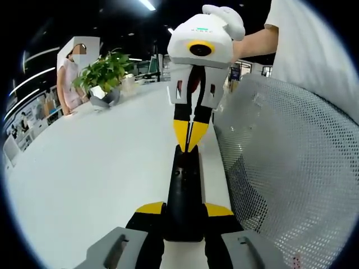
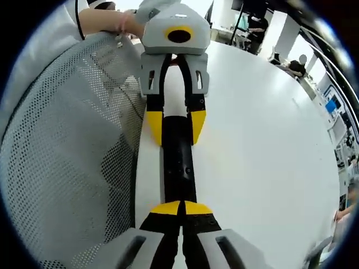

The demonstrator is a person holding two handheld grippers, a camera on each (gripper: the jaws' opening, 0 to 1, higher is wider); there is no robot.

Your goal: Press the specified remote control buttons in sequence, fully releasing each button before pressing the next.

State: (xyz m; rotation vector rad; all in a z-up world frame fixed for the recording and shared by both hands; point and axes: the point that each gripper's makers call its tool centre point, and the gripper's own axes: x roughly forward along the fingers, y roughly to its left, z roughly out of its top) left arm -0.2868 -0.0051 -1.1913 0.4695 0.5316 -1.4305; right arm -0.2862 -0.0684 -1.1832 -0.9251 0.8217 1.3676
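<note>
- On the white tabletop (image 1: 84, 179), near its edge, a black remote control (image 1: 184, 196) is lying lengthwise between the two grippers.
- In the left gripper view, the left gripper (image 1: 185, 216) is clamping the near end of the remote, its yellow-tipped fingers (image 1: 150, 208) sitting one on each long side of the black body.
- From the far side, the right gripper (image 1: 189, 137) is coming in with its fingers drawn together into a narrow yellow point, and that point is touching the far end of the remote's top face.
- In the right gripper view, the right gripper (image 2: 180, 208) is showing its two yellow fingertips (image 2: 165, 208) meeting side by side over the near end of the remote control (image 2: 178, 162).
- Across from it, the left gripper (image 2: 175, 128) is holding the remote's other end, with one finger against each long side.
- A person's hand (image 2: 126, 22) is gripping the back of the left gripper.
- Small buttons on the remote's face are showing faintly, too small to tell apart.
- Beside the tabletop edge, a white mesh chair back (image 1: 291, 168) is standing close to the remote; it is also showing in the right gripper view (image 2: 61, 151).
- Farther along the tabletop, a green potted plant (image 1: 104, 75) is sitting well apart from the remote, with a person (image 1: 70, 78) standing near it.
</note>
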